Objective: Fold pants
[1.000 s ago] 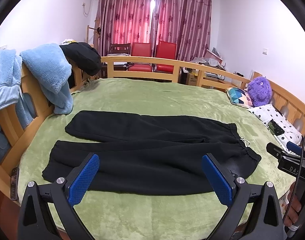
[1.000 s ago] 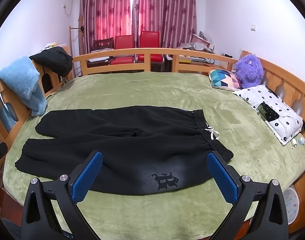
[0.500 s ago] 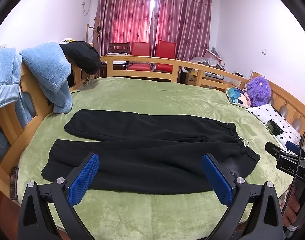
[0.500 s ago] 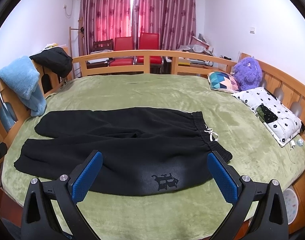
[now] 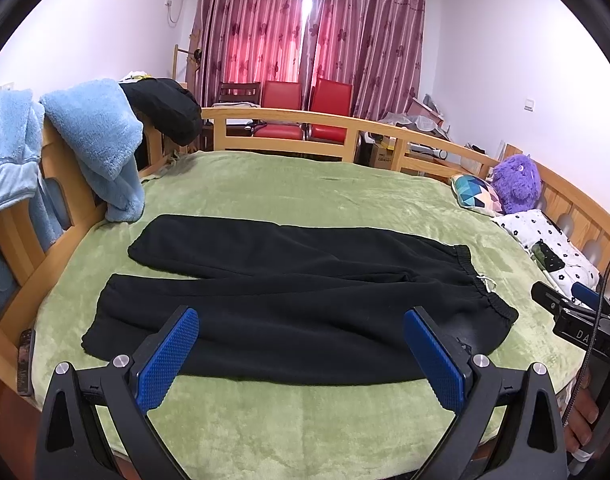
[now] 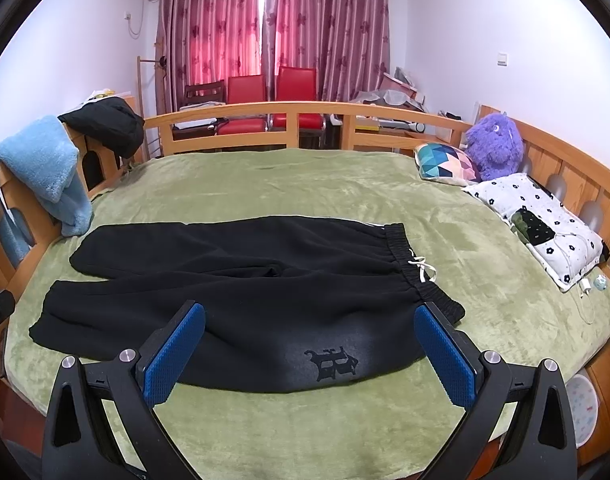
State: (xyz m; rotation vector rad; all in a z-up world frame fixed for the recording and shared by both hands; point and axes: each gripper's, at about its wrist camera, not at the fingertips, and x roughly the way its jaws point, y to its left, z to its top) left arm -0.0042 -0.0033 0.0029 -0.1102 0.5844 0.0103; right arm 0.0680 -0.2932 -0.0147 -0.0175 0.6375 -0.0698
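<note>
Black pants (image 5: pixel 289 292) lie flat across the green bed cover (image 5: pixel 305 196), legs to the left, waistband with a white drawstring (image 6: pixel 423 268) to the right. They also show in the right wrist view (image 6: pixel 245 280), with a dark logo (image 6: pixel 333 362) near the front edge. My left gripper (image 5: pixel 301 354) is open and empty, held above the near edge of the pants. My right gripper (image 6: pixel 309 354) is open and empty, above the logo area. The right gripper's body shows in the left wrist view (image 5: pixel 581 320) at the right edge.
A wooden rail (image 5: pixel 289 120) rings the bed. Blue fleece (image 5: pixel 97 148) and a black garment (image 5: pixel 165 112) hang on the left rail. A purple plush toy (image 6: pixel 493 144), a patterned cushion (image 6: pixel 445 162) and a flowered pillow (image 6: pixel 541 220) with a cable lie at right. A phone (image 5: pixel 25 356) rests at the left edge.
Both grippers have drifted slightly back and up; the pants sit a little lower in both views. Nothing was grasped or moved.
</note>
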